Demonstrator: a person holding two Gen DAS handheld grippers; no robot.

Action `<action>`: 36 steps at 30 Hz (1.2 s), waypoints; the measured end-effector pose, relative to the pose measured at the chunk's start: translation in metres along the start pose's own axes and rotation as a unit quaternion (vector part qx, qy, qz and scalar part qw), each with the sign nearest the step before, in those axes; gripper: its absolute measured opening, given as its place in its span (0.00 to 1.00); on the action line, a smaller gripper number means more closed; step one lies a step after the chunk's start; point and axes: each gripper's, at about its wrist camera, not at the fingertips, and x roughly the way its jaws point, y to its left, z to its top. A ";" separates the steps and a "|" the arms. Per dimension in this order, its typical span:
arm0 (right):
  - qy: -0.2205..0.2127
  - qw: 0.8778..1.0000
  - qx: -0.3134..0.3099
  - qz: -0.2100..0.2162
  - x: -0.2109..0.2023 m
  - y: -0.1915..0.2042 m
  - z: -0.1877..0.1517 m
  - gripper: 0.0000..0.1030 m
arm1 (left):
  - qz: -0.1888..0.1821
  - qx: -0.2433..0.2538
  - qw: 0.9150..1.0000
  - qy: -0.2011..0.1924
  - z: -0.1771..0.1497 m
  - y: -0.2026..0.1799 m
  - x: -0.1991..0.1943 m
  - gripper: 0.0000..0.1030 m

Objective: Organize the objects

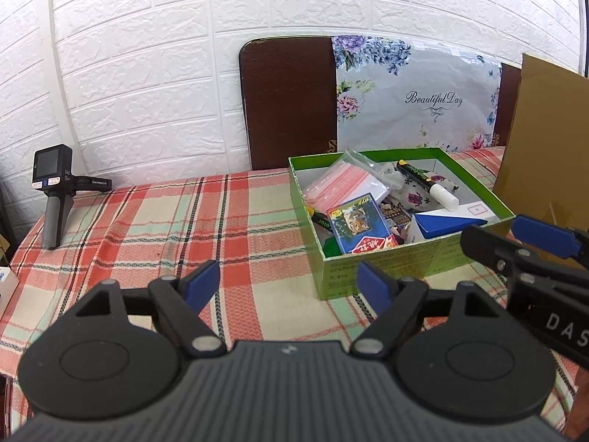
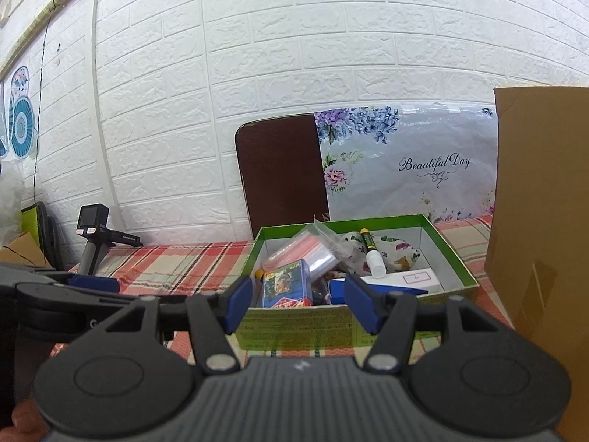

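Meanwhile, both my left tool and right tool gaped empty, green box ahead, backdrop reading "Beautiful Day".

We note an open green box standing on the plaid-covered worktop, packed with loose items. Inside lie a clear zip bag with red stripes, a blue card pack tilted against the near wall, a marker with a white cap, a floral pouch, and a blue-and-white carton.
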 end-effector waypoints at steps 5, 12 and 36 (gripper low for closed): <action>-0.008 1.000 0.001 0.002 -0.007 0.003 0.000 0.56 | 0.007 0.001 1.000 -0.003 -0.003 0.000 -0.006 0.89; -0.012 1.000 0.002 0.006 -0.012 0.004 -0.002 0.59 | 0.020 -0.004 1.000 -0.009 -0.005 0.003 -0.014 0.97; -0.012 1.000 0.005 0.002 -0.018 0.001 -0.007 0.70 | 0.032 -0.025 0.999 0.013 -0.009 0.007 -0.011 1.00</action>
